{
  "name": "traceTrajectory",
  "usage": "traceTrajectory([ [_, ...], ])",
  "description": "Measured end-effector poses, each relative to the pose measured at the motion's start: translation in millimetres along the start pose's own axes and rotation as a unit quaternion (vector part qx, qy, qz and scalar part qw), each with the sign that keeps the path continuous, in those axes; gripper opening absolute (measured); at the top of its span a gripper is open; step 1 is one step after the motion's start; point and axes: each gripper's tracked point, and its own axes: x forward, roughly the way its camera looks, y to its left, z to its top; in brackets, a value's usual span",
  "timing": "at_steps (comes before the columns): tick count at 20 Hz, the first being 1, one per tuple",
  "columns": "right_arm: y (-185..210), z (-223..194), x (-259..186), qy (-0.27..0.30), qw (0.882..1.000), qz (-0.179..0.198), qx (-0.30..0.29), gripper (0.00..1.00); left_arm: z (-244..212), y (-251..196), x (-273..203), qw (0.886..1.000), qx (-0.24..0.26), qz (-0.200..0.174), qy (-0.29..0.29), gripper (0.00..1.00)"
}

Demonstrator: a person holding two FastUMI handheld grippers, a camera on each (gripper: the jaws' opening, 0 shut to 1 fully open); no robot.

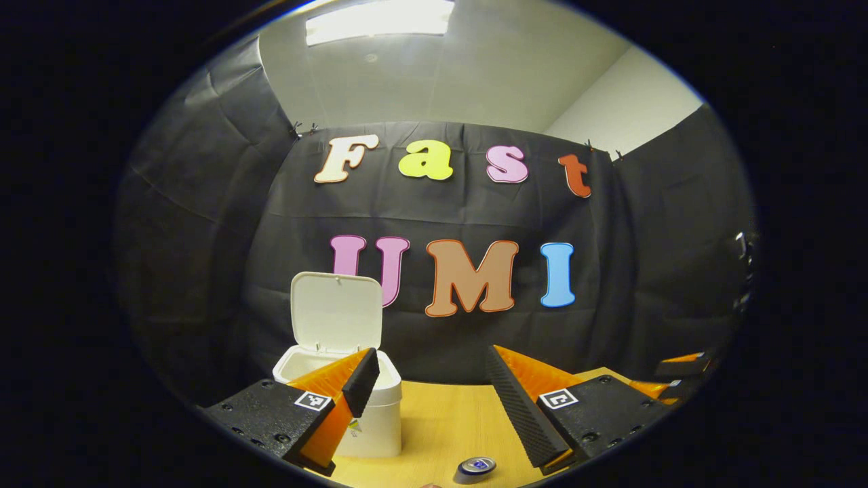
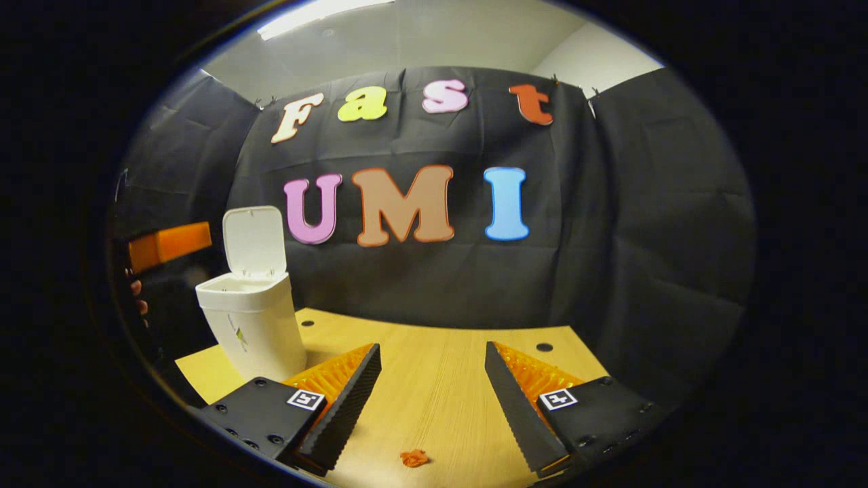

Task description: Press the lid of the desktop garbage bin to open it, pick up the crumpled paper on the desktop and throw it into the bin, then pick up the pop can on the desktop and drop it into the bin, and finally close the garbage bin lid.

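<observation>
The white desktop bin [image 1: 369, 407] [image 2: 254, 325] stands on the wooden table with its lid [image 1: 336, 312] [image 2: 253, 242] flipped up. In the left gripper view a pop can [image 1: 477, 466] lies near the bottom edge, just below my left gripper [image 1: 427, 383], which is open and empty; its left finger overlaps the bin's front. In the right gripper view a small orange crumpled paper [image 2: 414, 458] lies on the table close below my right gripper [image 2: 432, 379], also open and empty. The bin is to the left of the right gripper.
The wooden table [image 2: 434, 379] has two dark holes near its far edge. Black cloth walls close the booth behind and at the sides. The other gripper shows at the right edge [image 1: 681, 376] of the left gripper view, and at the left edge [image 2: 169, 244] of the right gripper view with a hand.
</observation>
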Motion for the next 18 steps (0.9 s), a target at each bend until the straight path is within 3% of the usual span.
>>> traceTrajectory([
  [9,10.4,-130.9,52.1,0.150,0.988,0.030,-0.035,0.99,-9.4,8.2,-30.7,0.999,-0.002,0.027,0.030,0.95],
  [18,5.9,-235.6,73.0,0.270,0.959,0.043,-0.071,1.00,-13.3,26.7,-52.6,0.996,0.025,0.070,0.052,0.95],
])
